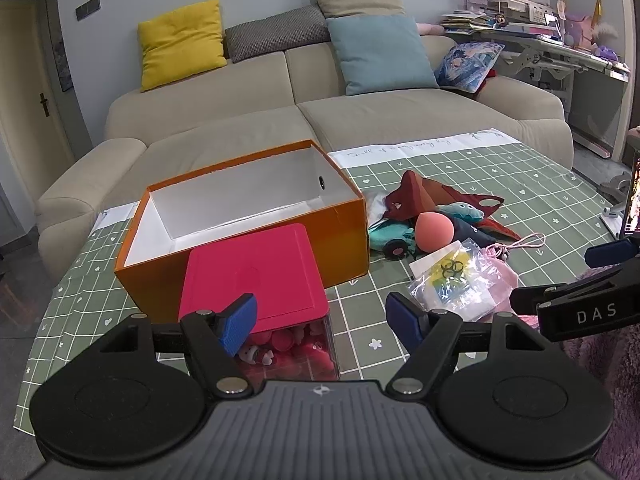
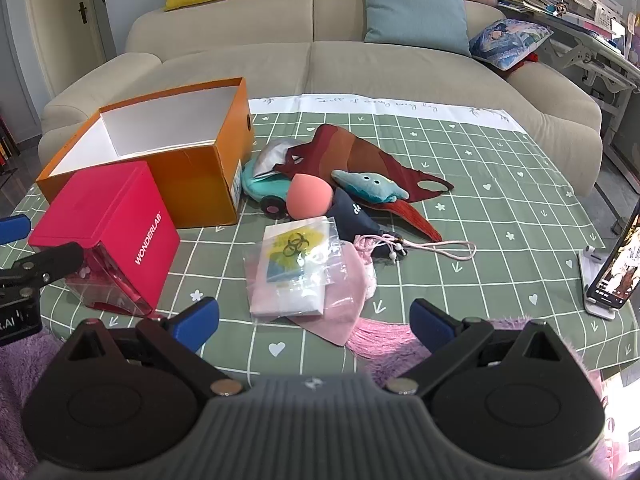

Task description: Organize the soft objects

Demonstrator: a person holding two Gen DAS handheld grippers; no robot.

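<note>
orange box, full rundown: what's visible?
The orange box is an open-topped rectangular box, cardboard by the look, orange outside, white inside, with nothing visible in it. A small round hole sits in one end wall and a label on the same end. It stands upright on the green checked cloth. The red-lidded container stands right in front; the teal plush lies against its end.

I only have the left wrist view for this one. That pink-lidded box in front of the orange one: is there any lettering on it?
Observer: Yes. In the right wrist view, the side of the pink box reads WONDERLAB in white.
Operator: What is the dark thing cut off at my far right edge?
Observer: A phone propped on a white stand, with its screen lit.
Operator: On the right, open or shut?
Observer: The right gripper has its fingers wide apart and holds nothing.
</note>
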